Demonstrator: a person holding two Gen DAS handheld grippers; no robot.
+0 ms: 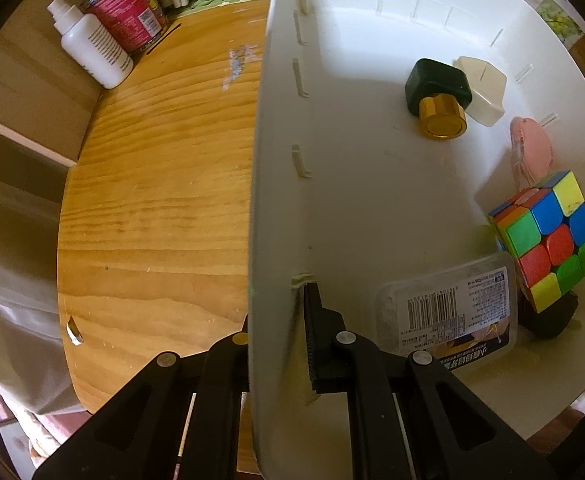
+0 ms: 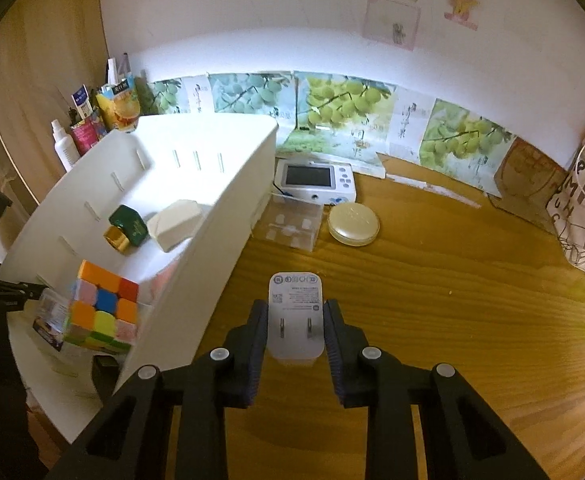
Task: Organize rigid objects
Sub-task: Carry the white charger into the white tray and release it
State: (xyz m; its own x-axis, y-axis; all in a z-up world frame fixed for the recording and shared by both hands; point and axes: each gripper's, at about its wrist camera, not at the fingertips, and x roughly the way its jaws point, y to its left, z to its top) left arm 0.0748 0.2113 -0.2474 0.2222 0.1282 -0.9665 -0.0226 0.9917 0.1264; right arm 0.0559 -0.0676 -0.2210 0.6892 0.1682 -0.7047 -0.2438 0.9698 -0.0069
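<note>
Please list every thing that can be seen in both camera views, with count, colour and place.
storage bin: 1, white, left on table
Rubik's cube: 1, multicolour, in bin
perfume bottle: 1, green with gold cap, in bin
beige block: 1, in bin
pink case: 1, in bin
clear labelled box: 1, in bin
charger plug: 1, white, in right gripper
round compact: 1, cream, on table
left gripper: black, clamps bin wall
right gripper: black

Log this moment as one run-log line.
left gripper: shut on bin wall | right gripper: shut on white charger, above table | in bin: cube, green bottle
</note>
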